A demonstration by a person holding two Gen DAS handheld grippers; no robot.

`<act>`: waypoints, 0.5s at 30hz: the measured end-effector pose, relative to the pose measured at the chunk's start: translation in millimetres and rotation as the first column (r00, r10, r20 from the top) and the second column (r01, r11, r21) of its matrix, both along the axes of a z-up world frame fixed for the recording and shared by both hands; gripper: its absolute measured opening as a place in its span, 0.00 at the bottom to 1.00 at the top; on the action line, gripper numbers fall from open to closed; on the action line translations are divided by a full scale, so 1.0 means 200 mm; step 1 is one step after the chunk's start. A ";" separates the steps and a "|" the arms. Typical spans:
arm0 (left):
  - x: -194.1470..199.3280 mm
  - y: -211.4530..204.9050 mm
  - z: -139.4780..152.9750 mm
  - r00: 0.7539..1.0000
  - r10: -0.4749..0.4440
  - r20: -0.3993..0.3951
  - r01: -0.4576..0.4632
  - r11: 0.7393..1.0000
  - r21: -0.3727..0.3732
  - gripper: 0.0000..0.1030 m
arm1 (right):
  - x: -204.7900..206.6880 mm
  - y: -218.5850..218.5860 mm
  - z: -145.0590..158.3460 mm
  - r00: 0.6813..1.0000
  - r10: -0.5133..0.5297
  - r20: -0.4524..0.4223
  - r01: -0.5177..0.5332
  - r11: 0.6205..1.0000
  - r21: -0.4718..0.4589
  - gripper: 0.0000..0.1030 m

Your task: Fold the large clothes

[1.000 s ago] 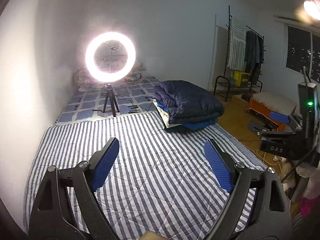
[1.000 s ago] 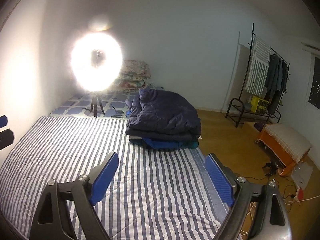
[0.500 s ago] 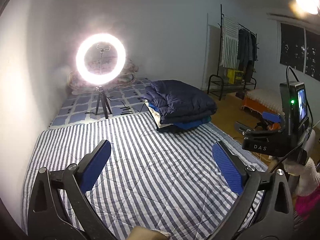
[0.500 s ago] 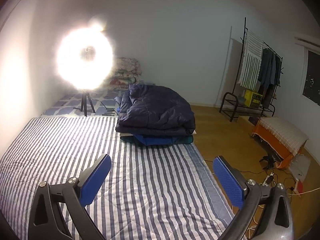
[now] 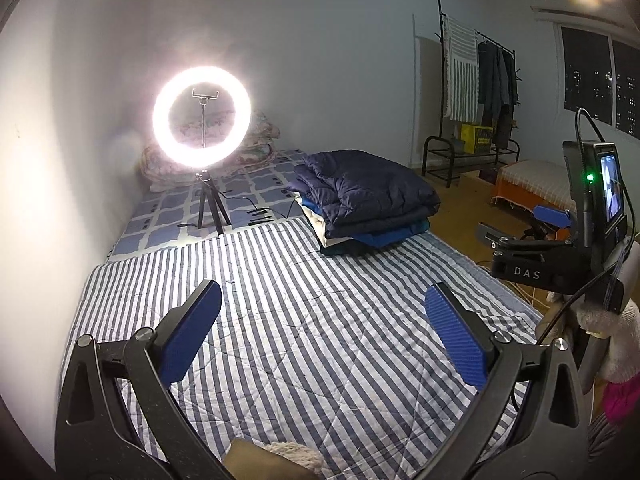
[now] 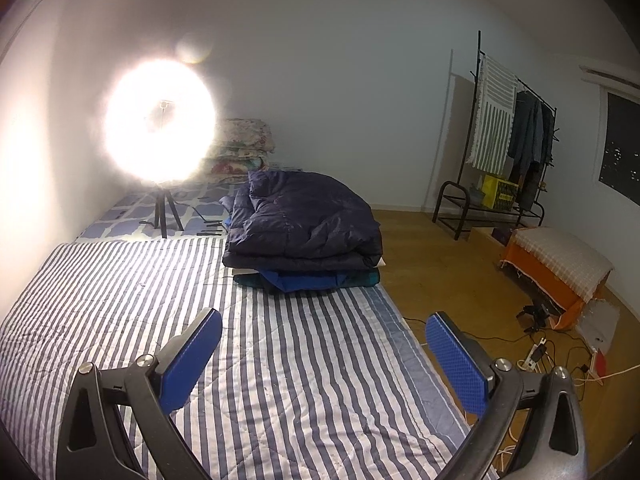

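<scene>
A stack of folded clothes topped by a dark navy puffer jacket (image 5: 366, 196) lies at the far right edge of a blue-and-white striped quilt (image 5: 304, 320); the stack (image 6: 304, 224) and the quilt (image 6: 280, 360) also show in the right wrist view. My left gripper (image 5: 320, 336) is open and empty above the quilt, well short of the stack. My right gripper (image 6: 324, 360) is open and empty above the quilt's right side. The right gripper's body and its screen (image 5: 600, 216) show at the right of the left wrist view.
A lit ring light on a tripod (image 5: 202, 120) stands on a checked mat behind the quilt, with folded floral bedding (image 6: 244, 148) against the wall. A clothes rack (image 6: 508, 144), an orange covered stool (image 6: 556, 264) and cables (image 6: 560, 356) are on the wooden floor at right.
Both grippers have drawn back and lifted a little, so the views shifted slightly; the jaws stayed open and empty. The clothes stack has not moved.
</scene>
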State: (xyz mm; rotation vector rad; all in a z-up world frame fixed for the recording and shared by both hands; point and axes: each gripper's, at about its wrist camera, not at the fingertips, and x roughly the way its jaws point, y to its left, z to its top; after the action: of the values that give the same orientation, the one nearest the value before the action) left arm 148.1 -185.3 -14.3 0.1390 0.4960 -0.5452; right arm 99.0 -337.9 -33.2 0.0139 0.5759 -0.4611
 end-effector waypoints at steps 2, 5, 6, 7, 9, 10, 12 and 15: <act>-0.01 0.00 0.00 1.000 -0.004 0.001 0.004 1.000 0.001 1.00 | -0.01 0.00 0.00 1.000 -0.004 0.002 0.004 1.000 0.002 1.00; -0.01 0.00 0.01 1.000 -0.008 0.003 0.008 1.000 0.005 1.00 | -0.01 0.00 0.00 1.000 -0.008 0.002 0.008 1.000 0.004 1.00; -0.01 0.00 0.01 1.000 -0.008 0.003 0.008 1.000 0.006 1.00 | -0.01 -0.01 0.00 1.000 -0.008 0.002 0.008 1.000 0.004 1.00; -0.01 -0.01 0.01 1.000 -0.006 0.002 0.006 1.000 0.004 1.00 | -0.01 -0.01 0.00 1.000 -0.009 0.002 0.009 1.000 0.005 1.00; -0.01 -0.01 0.01 1.000 -0.005 0.004 0.005 1.000 0.007 1.00 | -0.01 -0.01 0.00 1.000 -0.010 0.002 0.010 1.000 0.007 1.00; -0.01 -0.01 0.01 1.000 -0.006 0.004 0.006 1.000 0.006 1.00 | -0.01 -0.01 0.00 1.000 -0.010 0.002 0.010 1.000 0.008 1.00; -0.01 -0.01 0.01 1.000 -0.007 0.002 0.007 1.000 0.005 1.00 | -0.01 -0.01 0.00 1.000 -0.010 0.001 0.010 1.000 0.009 1.00; -0.02 -0.01 0.01 1.000 -0.008 0.007 0.008 1.000 0.007 1.00 | -0.01 -0.01 -0.01 1.000 -0.009 -0.003 0.009 1.000 0.006 1.00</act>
State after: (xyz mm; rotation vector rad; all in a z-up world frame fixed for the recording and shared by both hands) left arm 144.5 -186.8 -13.2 0.1500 0.4911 -0.5510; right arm 97.6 -340.4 -34.3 0.0217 0.5807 -0.4684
